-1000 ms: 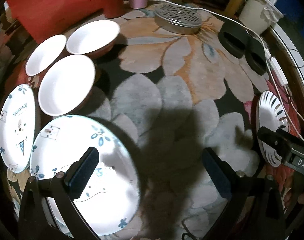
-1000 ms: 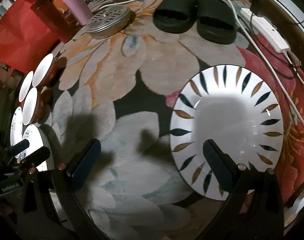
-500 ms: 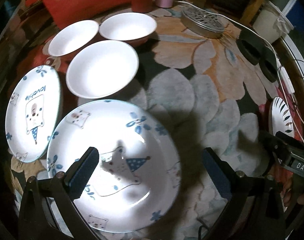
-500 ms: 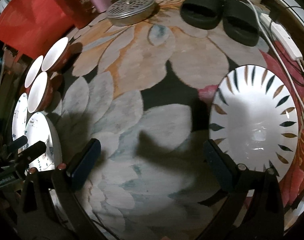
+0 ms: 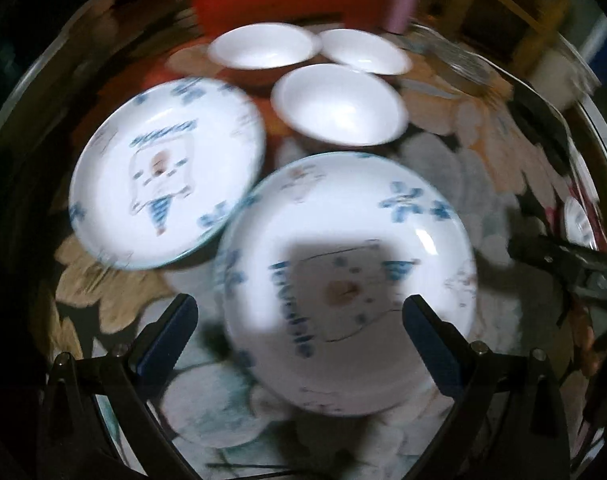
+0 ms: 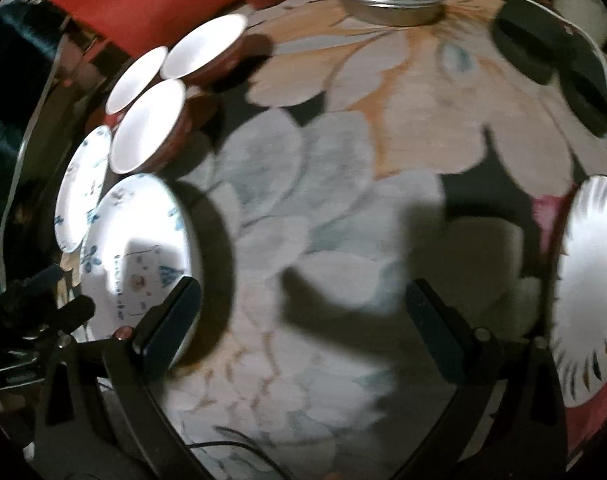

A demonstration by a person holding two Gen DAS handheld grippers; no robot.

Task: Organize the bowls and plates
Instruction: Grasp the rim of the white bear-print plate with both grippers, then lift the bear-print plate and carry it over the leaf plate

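Left gripper (image 5: pixel 299 320) hung over the near white blue-printed cartoon plate (image 5: pixel 347 280), fingers wide, nothing held. Looked like the approach step; next it needed a rim grip. Right gripper (image 6: pixel 303 312) fingers wide too.

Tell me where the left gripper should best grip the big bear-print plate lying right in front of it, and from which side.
Probably the near rim of the bear-print plate. It lies flat on the rug, so only its raised edge offers a pinch: one finger above, one below. The open left gripper already faces that edge. The far-left rim crowds the second bear plate, so avoid it.
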